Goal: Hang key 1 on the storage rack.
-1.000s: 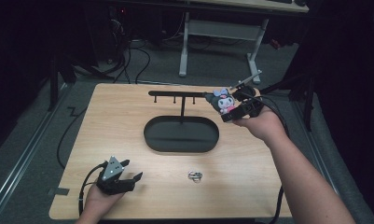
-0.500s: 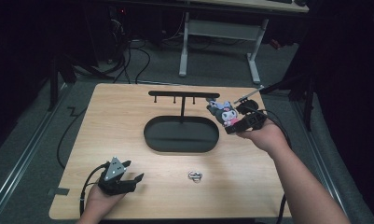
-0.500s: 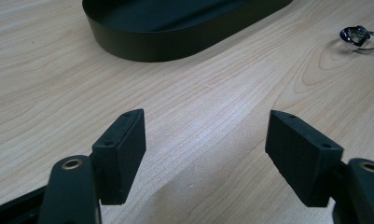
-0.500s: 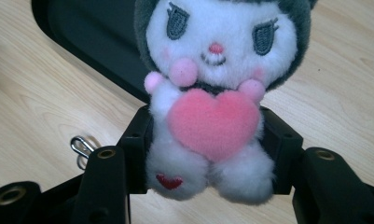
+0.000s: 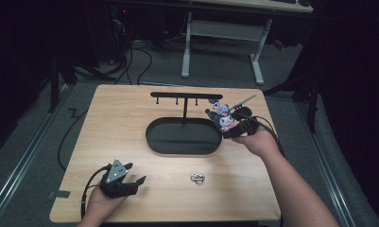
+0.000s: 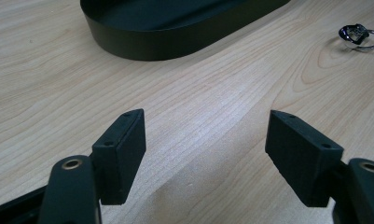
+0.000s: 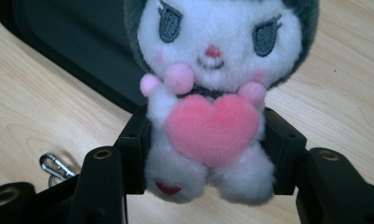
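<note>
Plush toy [image 7: 212, 116], white-faced with a pink heart on its chest, sits between the pads of the right tongs [image 7: 208, 154], gripped at the body, head free above. In the high view it hangs at the right end of the black oval tray [image 5: 154, 142], just beside the rim, probably low enough to be set down; contact with the bench [image 5: 130, 113] cannot be judged. A clip [image 7: 54, 165] dangles below. Left tongs [image 6: 205, 154] released, empty, resting near the bench's front edge. Hook stand [image 5: 185, 97] rises from the tray; small metal ring [image 5: 197, 178] lies apart.
</note>
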The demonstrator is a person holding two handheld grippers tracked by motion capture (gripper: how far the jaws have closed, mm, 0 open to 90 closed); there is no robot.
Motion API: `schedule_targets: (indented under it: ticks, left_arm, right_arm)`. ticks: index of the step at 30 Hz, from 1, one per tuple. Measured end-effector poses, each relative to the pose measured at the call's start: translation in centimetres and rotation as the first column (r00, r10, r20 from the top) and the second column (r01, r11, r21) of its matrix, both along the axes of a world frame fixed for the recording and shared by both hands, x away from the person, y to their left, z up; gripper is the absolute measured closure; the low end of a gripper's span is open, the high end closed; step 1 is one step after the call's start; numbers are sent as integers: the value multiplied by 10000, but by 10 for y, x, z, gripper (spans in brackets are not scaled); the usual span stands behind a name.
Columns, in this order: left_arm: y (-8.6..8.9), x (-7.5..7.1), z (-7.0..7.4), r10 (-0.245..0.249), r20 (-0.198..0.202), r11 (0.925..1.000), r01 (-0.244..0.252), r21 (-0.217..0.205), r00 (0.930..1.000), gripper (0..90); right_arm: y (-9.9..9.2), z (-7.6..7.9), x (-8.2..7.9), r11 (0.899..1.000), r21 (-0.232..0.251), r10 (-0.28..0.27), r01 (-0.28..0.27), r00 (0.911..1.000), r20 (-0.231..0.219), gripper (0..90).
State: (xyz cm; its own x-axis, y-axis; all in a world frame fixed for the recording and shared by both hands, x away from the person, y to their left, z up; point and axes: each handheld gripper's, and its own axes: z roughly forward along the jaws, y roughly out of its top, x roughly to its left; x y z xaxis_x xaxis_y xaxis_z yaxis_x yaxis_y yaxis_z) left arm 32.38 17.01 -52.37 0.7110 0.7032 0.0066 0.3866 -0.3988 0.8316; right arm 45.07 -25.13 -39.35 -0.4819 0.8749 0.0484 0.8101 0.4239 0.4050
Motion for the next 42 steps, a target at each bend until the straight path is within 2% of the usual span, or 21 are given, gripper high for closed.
schedule_targets:
  ticks: [9, 12, 15, 21, 23, 26, 29, 30, 32, 33, 36, 42]
  left_arm:
    - [0, 0, -1, -12, -18, 10000, 12, 63, 10000, 295]
    - [0, 0, -1, -23, -32, 10000, 23, 75, 10000, 295]
    - [0, 0, -1, -20, -24, 10000, 20, 71, 10000, 295]
    - [-2, 0, -1, -57, -34, 9999, 58, 111, 10000, 295]
    - [-2, 0, -1, -70, -10, 9999, 70, 126, 10000, 295]
    - [-1, 0, -1, -52, -23, 10000, 52, 86, 10000, 295]
    - [-2, 0, -1, -60, -20, 10000, 60, 74, 10000, 295]
    - [-2, 0, -1, -85, -50, 9999, 85, 60, 10000, 297]
    - [-2, 0, -1, -102, -72, 9999, 102, 80, 9999, 298]
    - [-2, 0, -1, -120, -100, 9999, 121, 96, 9999, 298]
    - [-3, 0, -1, -118, -103, 9999, 119, 77, 9999, 301]
    - [-4, -1, -2, -122, -125, 9999, 123, 102, 9998, 303]
  right_arm:
    - [7, -24, 13, 9997, 201, -123, 124, 9999, -85, 439]
    - [8, -29, 15, 9995, 254, -185, 189, 9997, -144, 383]
    - [8, -30, 15, 9993, 281, -222, 228, 9995, -212, 362]
    - [6, -24, 11, 9992, 361, -194, 193, 9998, 30, 361]
    - [3, -21, 5, 9987, 501, -107, 97, 9997, 200, 370]
    - [2, -22, 1, 9982, 586, -139, 128, 9997, 176, 376]
    - [0, -25, -8, 9988, 488, -36, 24, 9997, 251, 397]
    - [-3, -29, -17, 9985, 538, 12, -34, 9991, 414, 428]
    - [-4, -31, -19, 9987, 514, 2, -21, 9993, 374, 427]
    - [-5, -33, -24, 9992, 386, 87, -104, 9990, 431, 438]
    - [-11, -38, -37, 9988, 481, 79, -112, 9976, 685, 455]
    - [-23, -50, -64, 9936, 1128, -65, -69, 9930, 1179, 458]
